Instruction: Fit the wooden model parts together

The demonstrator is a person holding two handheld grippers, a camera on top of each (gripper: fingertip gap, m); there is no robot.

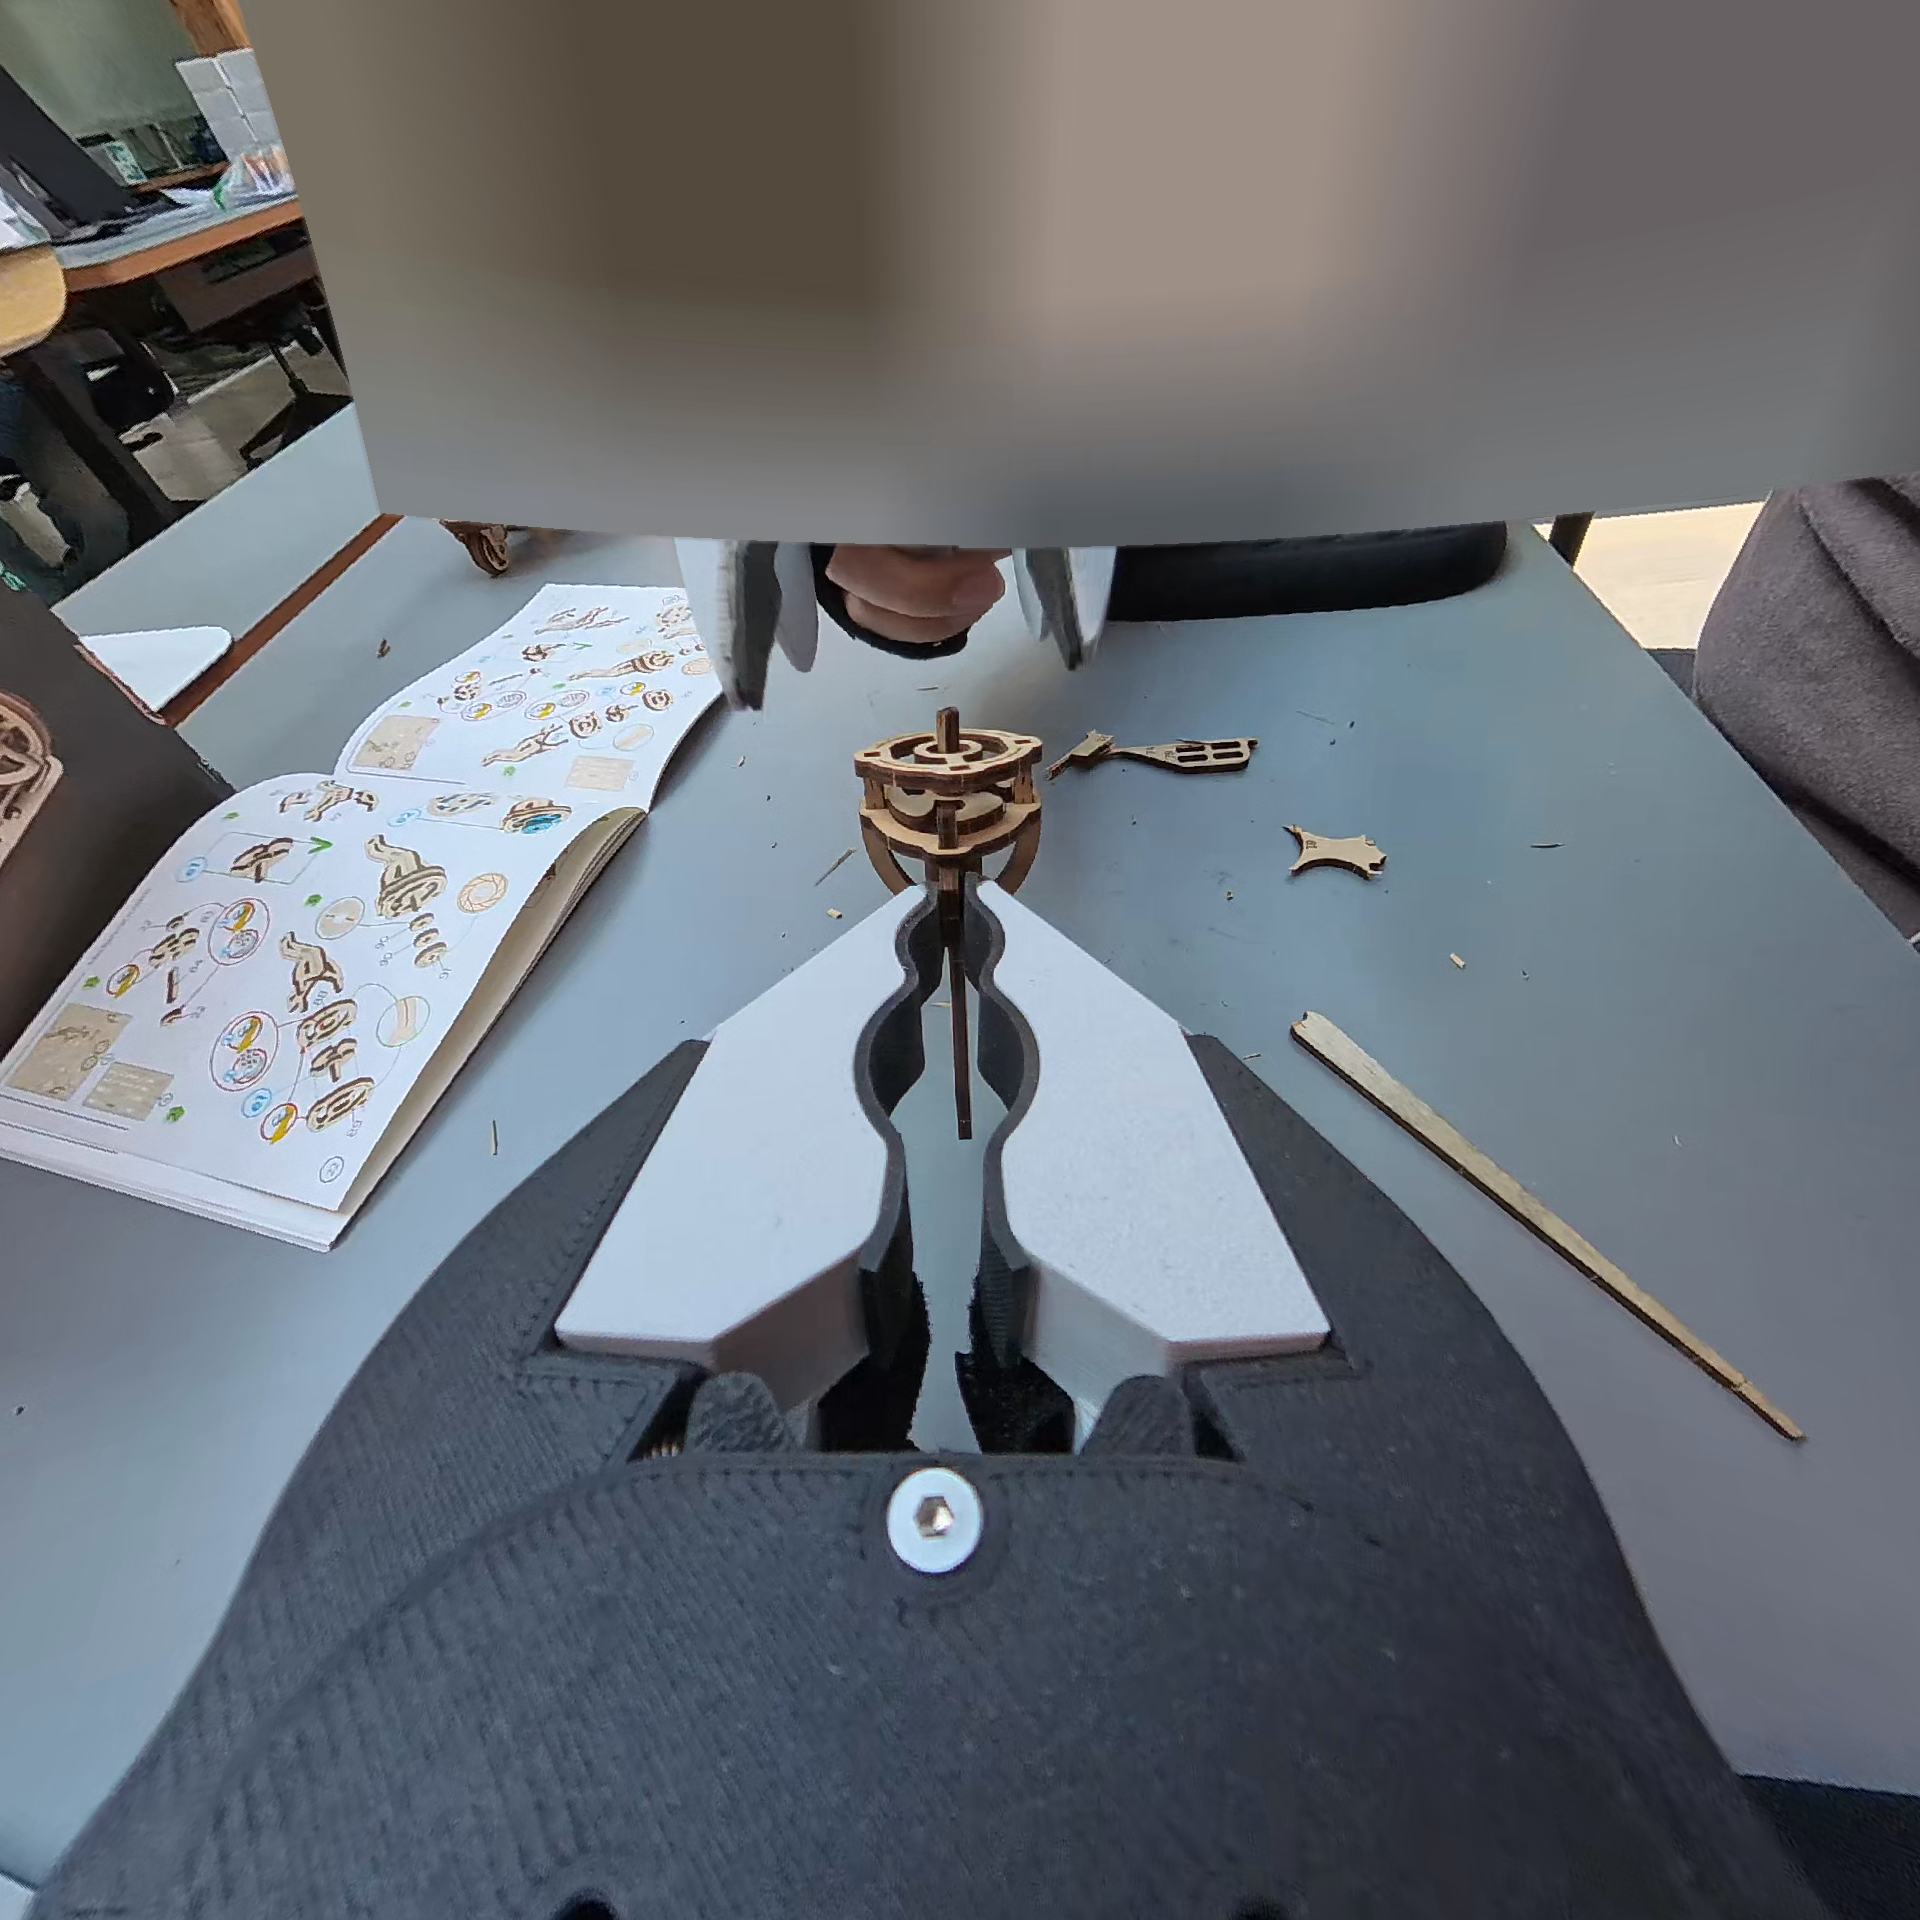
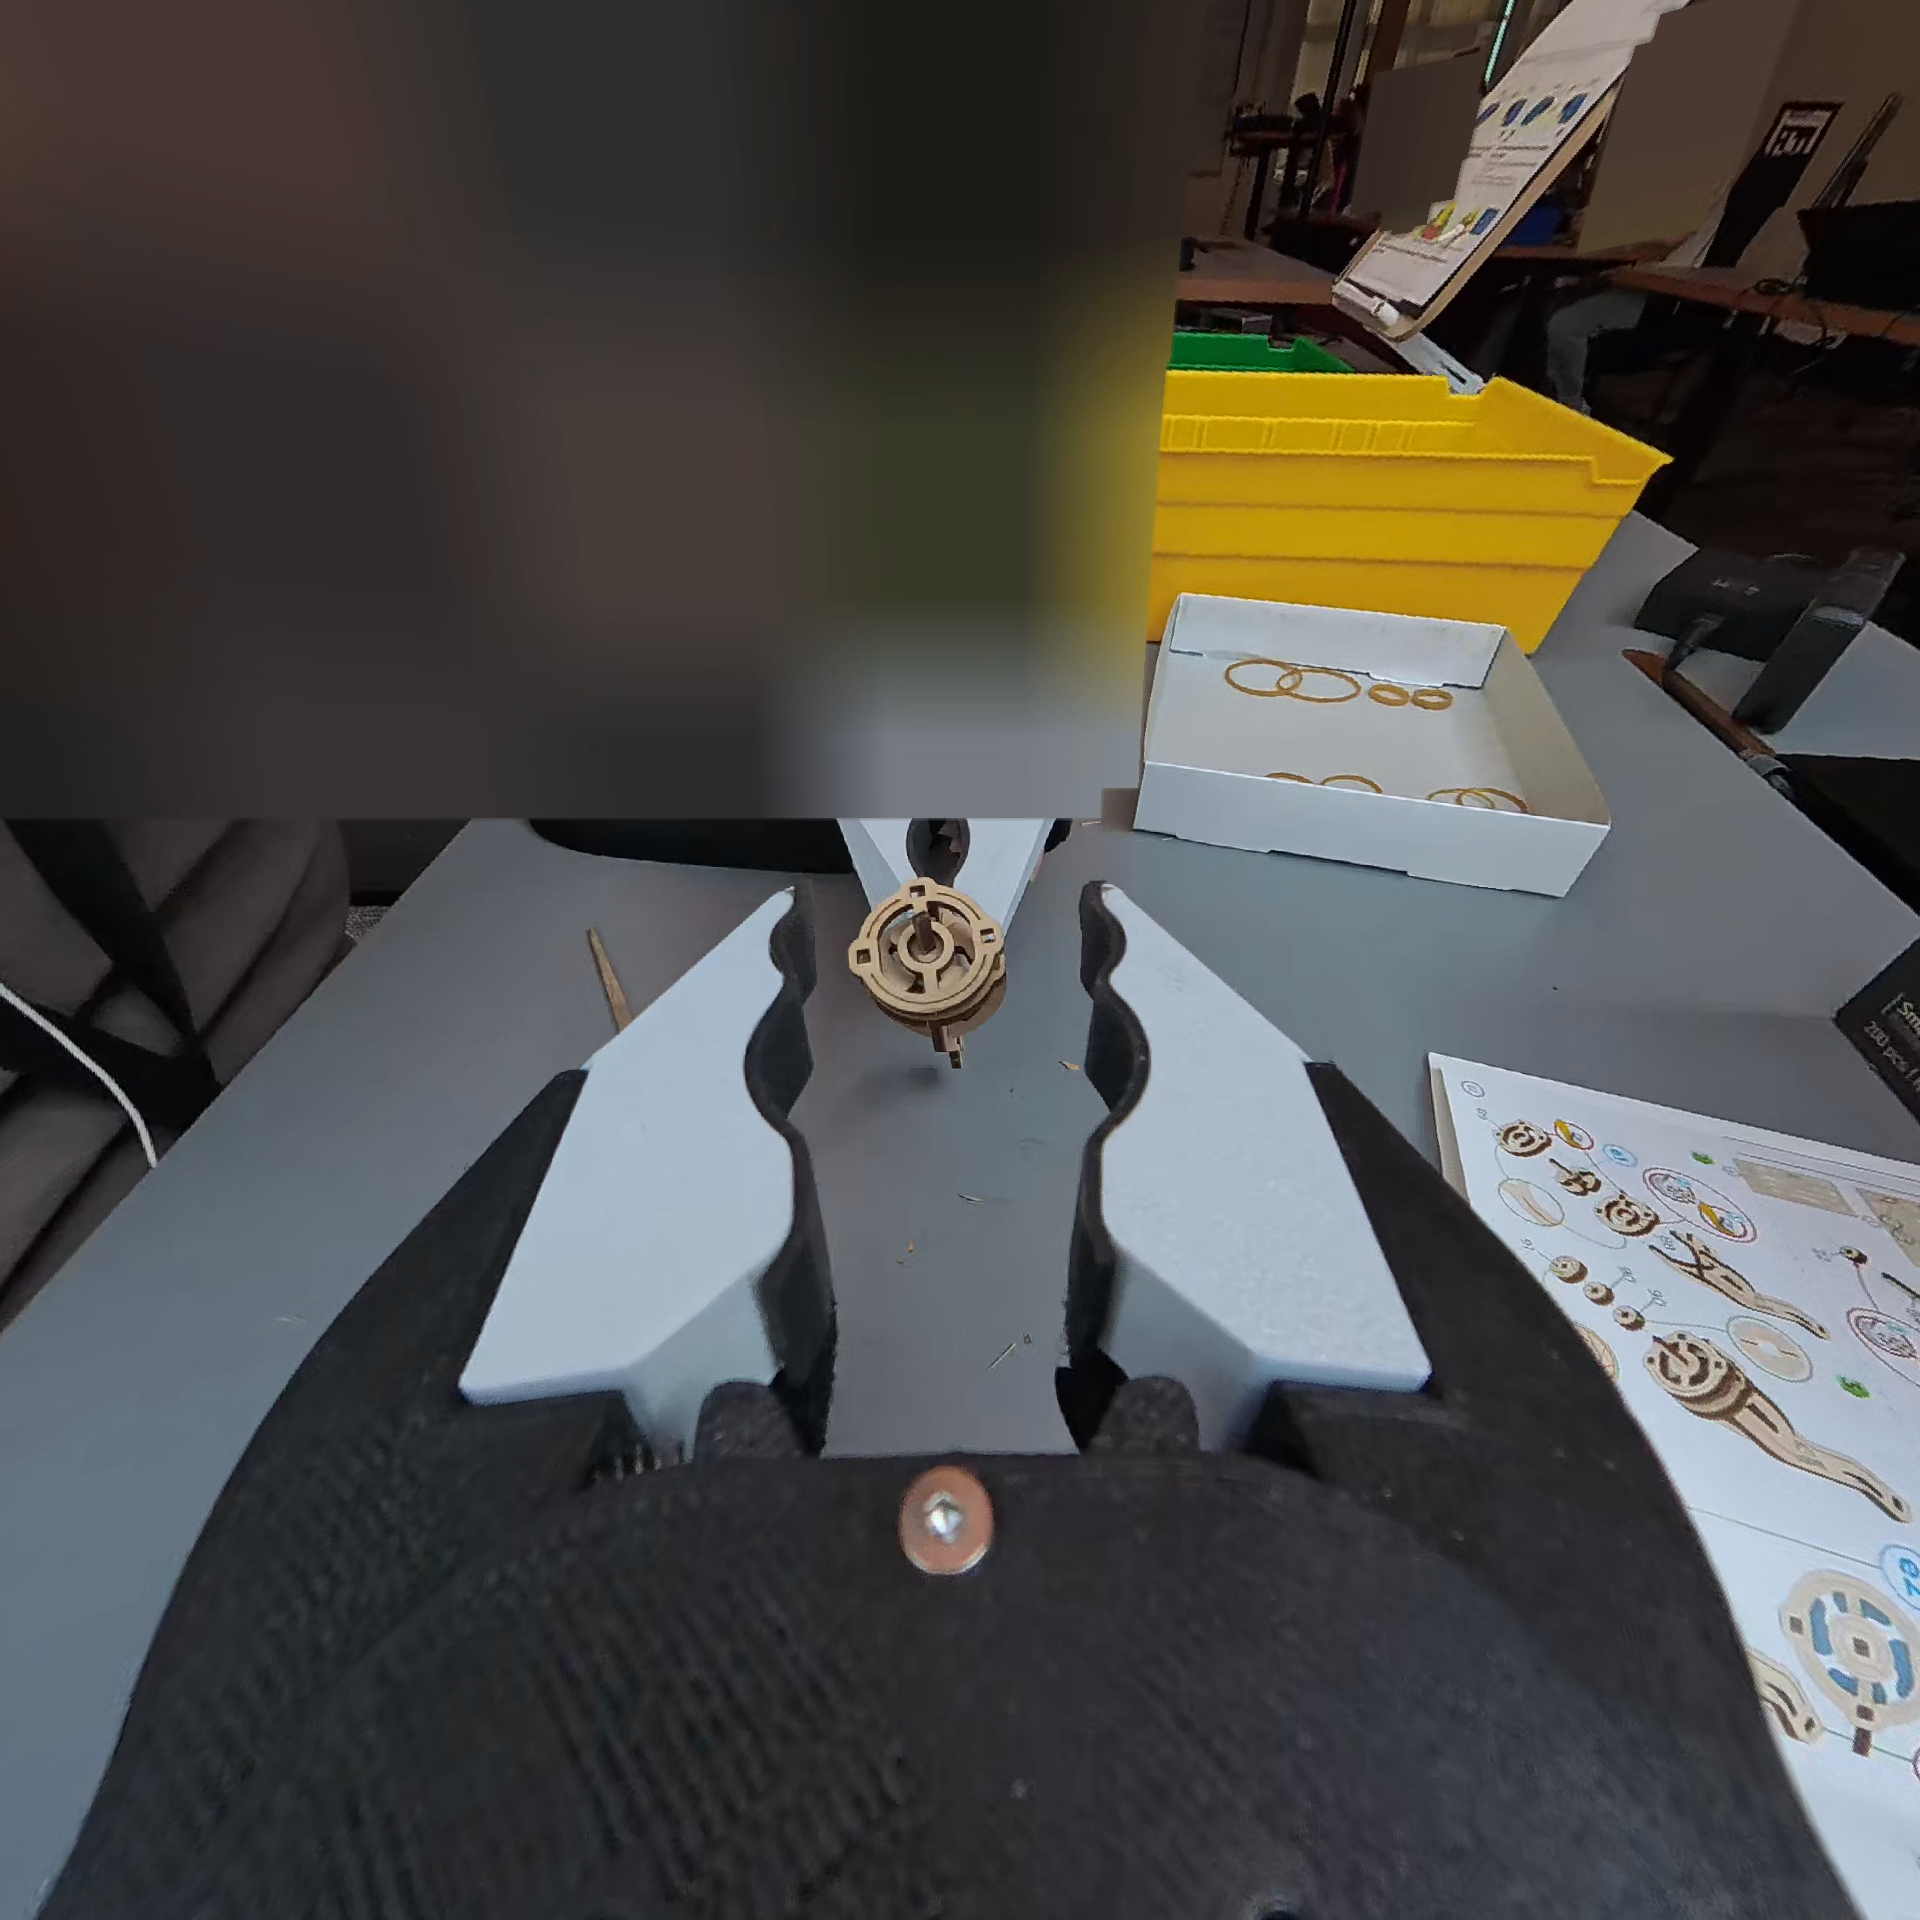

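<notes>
A small round wooden model assembly [image 1: 948, 790] with stacked ring plates and a centre pin is held above the grey table [image 1: 1455, 1039]. My left gripper [image 1: 948, 896] is shut on a thin flat wooden part at its near side. My right gripper [image 1: 904, 634] faces it from the far side, open and empty. In the right wrist view the assembly [image 2: 925, 961] hangs just beyond my open right gripper [image 2: 942, 891], between the lines of its fingertips, with the left gripper [image 2: 940, 847] behind it. Two loose wooden cut-outs [image 1: 1174, 753] [image 1: 1335, 852] lie on the table to the right.
An open instruction booklet [image 1: 312, 935] lies to the left, also in the right wrist view [image 2: 1714, 1299]. A long thin wooden strip [image 1: 1538, 1216] lies on the right. A white box with rubber bands [image 2: 1361, 831] and a yellow bin [image 2: 1382, 488] stand at the far right. Wood chips are scattered around. The tips of one gripper are about 4 cm away from the tips of the other.
</notes>
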